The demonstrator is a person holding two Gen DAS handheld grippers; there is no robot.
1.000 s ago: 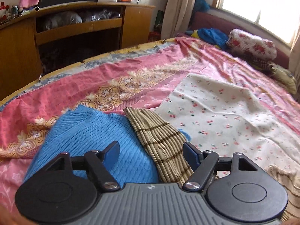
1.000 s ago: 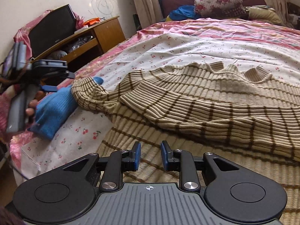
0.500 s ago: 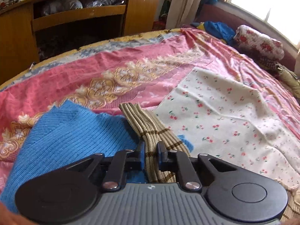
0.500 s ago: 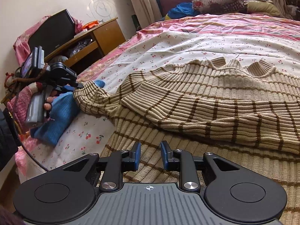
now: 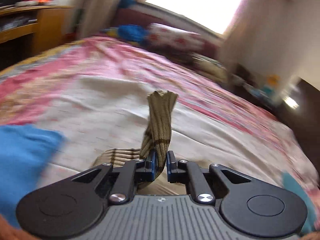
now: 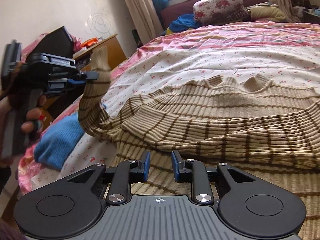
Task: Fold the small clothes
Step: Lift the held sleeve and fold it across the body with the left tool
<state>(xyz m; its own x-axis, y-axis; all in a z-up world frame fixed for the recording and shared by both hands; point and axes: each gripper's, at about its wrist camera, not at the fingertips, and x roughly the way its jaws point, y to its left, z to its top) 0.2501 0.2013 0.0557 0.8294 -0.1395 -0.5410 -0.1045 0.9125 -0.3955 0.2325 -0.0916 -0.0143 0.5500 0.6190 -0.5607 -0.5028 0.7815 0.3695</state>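
Observation:
A beige ribbed sweater (image 6: 220,124) with brown stripes lies spread on the bed. Its left sleeve (image 6: 90,100) is lifted off the bed at the left. My left gripper (image 6: 90,78) is shut on the cuff, which sticks up beyond the pads. In the blurred left wrist view the same sleeve (image 5: 160,120) stands pinched in my left gripper (image 5: 160,156). My right gripper (image 6: 159,156) hovers low over the sweater's hem area, its jaws a little apart with nothing between them. A blue knit garment (image 6: 58,142) lies beside the sleeve.
A white cherry-print cloth (image 6: 200,60) covers the pink bedspread (image 6: 240,34) under the sweater. A floral pillow (image 6: 218,6) and bundled clothes sit at the head of the bed. A wooden cabinet (image 6: 108,48) stands past the bed's left edge. A person's hand (image 6: 33,118) holds the left gripper.
My left gripper shut on the sleeve cuff, then lifted it and swung toward the middle of the bed. The right gripper shifted slightly over the sweater, its gap unchanged.

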